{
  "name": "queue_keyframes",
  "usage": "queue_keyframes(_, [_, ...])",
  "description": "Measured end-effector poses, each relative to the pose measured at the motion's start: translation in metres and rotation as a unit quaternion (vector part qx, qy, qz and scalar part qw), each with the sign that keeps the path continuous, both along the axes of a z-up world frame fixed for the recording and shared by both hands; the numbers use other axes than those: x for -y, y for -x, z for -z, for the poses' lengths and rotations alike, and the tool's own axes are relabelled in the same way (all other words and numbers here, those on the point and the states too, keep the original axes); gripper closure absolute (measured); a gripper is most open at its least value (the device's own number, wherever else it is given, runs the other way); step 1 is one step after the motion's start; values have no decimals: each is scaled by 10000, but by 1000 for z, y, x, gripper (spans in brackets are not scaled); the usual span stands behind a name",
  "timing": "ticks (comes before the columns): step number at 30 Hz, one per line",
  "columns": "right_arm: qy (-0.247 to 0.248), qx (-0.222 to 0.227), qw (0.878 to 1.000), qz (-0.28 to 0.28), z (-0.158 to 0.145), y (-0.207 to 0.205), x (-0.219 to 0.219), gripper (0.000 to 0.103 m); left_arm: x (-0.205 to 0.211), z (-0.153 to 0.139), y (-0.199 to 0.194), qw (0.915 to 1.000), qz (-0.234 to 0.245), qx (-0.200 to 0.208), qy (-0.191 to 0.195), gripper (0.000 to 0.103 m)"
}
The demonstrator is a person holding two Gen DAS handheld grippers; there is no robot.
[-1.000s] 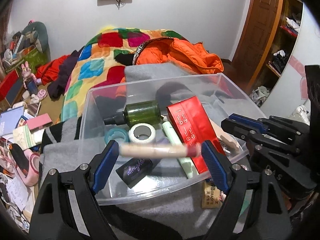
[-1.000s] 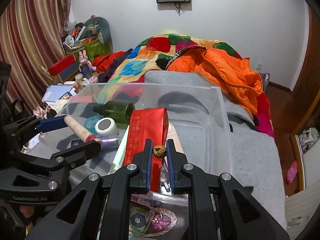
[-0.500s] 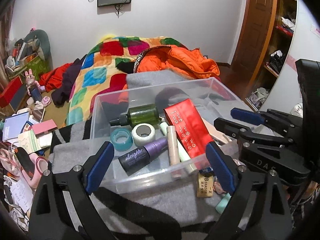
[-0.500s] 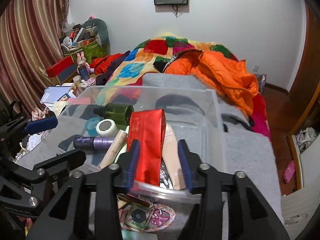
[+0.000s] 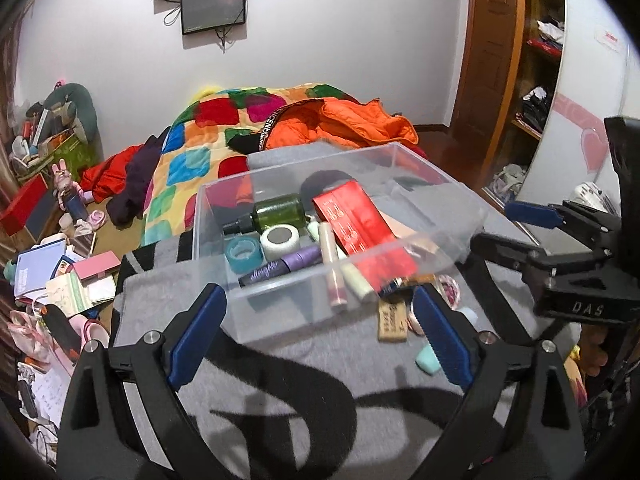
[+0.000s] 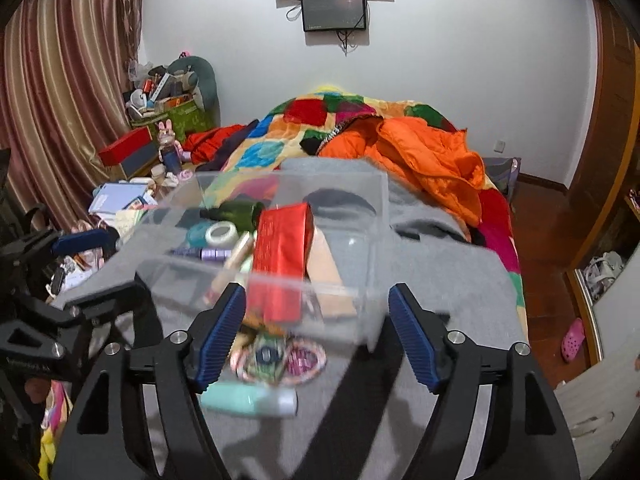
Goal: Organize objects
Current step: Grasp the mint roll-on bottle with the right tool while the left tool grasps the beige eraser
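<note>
A clear plastic bin sits on the grey blanket. Inside it lie a green bottle, a red packet, two tape rolls, a purple tube and a beige tube. My left gripper stands wide open just short of the bin's near wall, holding nothing. My right gripper is opening its jaws in front of the bin's near corner, nothing between them. On the blanket by the bin lie a mint tube, round patterned pieces and a tan tag.
Beyond the bin lie a colourful quilt and an orange jacket on the bed. Books, boxes and shoes litter the floor at left. A wooden wardrobe stands at right, a striped curtain at far left.
The beige tube left my left gripper and now lies in the bin. My right gripper let go of a small brown thing and opened. Both grippers drew back from the bin.
</note>
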State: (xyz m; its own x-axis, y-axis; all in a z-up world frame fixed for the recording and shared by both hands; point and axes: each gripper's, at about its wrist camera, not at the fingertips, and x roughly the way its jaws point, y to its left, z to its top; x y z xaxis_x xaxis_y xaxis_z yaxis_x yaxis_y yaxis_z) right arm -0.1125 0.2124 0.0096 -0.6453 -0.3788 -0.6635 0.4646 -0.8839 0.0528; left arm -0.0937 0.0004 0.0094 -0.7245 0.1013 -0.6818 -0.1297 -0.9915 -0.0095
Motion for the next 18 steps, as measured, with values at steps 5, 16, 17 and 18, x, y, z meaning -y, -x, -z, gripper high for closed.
queue_keyframes(5, [-160, 264, 9995, -60, 22, -18, -3, 26, -1, 11, -7, 9999, 21, 108, -16, 8])
queue_keyframes(16, [-483, 902, 9934, -522, 72, -32, 34, 21, 17, 44, -18, 9981, -130, 576, -179, 8])
queue_keyframes(17, [-571, 850, 9935, -504, 74, -33, 38, 21, 18, 45, -18, 9980, -118, 592, -178, 8])
queue_keyframes(18, [-660, 754, 9938, -473, 75, -34, 41, 21, 17, 46, -18, 9979, -91, 611, -189, 8])
